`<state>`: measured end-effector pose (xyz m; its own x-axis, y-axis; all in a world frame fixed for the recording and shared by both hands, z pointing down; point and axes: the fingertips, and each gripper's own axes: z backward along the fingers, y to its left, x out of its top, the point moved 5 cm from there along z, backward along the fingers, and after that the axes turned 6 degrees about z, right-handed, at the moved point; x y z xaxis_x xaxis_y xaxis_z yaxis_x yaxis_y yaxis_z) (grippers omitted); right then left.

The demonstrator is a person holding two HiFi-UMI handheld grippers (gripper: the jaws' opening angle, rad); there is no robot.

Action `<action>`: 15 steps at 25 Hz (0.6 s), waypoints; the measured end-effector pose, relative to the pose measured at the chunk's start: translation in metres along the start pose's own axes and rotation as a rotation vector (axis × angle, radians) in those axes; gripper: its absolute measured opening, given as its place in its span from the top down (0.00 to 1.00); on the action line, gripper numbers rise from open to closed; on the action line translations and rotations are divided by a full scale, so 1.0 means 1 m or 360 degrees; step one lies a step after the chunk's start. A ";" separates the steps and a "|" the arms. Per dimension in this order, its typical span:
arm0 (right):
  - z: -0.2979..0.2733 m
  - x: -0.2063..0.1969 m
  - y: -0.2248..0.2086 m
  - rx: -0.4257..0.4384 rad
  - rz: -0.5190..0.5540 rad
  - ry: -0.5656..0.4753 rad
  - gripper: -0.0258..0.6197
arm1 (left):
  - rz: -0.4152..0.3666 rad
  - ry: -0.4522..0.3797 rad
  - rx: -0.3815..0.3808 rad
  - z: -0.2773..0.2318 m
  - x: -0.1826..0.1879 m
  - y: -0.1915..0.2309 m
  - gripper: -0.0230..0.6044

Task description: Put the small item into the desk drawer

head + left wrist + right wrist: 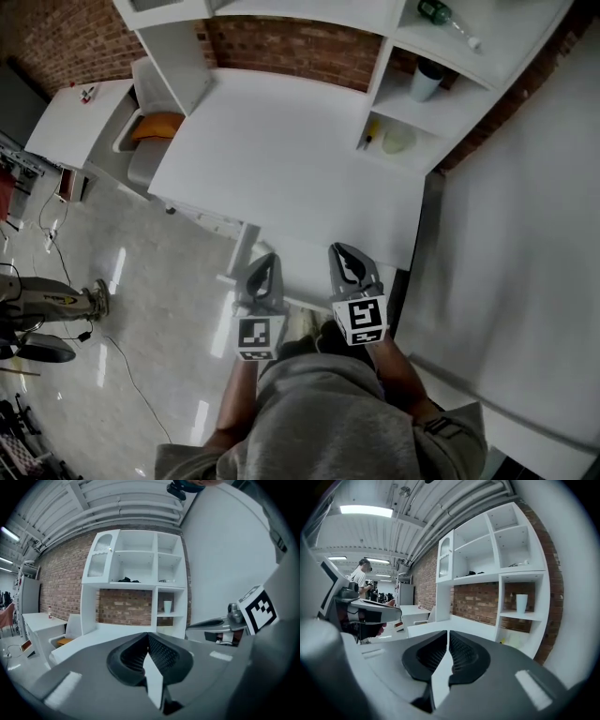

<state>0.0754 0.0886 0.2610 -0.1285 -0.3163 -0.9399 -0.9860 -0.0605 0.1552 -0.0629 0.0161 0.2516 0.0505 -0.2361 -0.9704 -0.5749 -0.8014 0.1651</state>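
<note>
White desk point(281, 141) ahead — left gripper point(148, 634) and right gripper point(448, 632) both closed, empty.

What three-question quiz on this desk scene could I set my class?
1. True or false: the desk top is piled with books.
2. Which stands in the shelf unit beside the desk: A) a white cup, B) a lamp, C) a clock?
3. Fill in: the left gripper and the right gripper are both ____, with nothing between their jaws.
Key: 1 false; 2 A; 3 shut.
</note>
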 end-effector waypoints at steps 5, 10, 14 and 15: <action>0.028 -0.006 -0.019 -0.0130 -0.0033 0.0003 0.95 | -0.0027 0.0017 -0.0127 -0.008 -0.001 -0.027 0.94; 0.051 -0.014 -0.033 -0.0243 -0.0056 0.0021 0.96 | -0.0060 0.0036 -0.0248 -0.016 -0.001 -0.050 0.94; 0.068 -0.023 -0.041 -0.0308 -0.0081 0.0043 0.96 | -0.0081 0.0045 -0.0333 -0.022 -0.002 -0.069 0.94; 0.071 -0.025 -0.043 -0.0320 -0.0087 0.0049 0.96 | -0.0086 0.0048 -0.0351 -0.023 -0.003 -0.073 0.94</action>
<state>0.1133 0.1662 0.2563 -0.0693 -0.3362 -0.9393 -0.9501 -0.2648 0.1648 -0.0024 0.0628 0.2463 0.1026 -0.2034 -0.9737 -0.3785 -0.9132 0.1509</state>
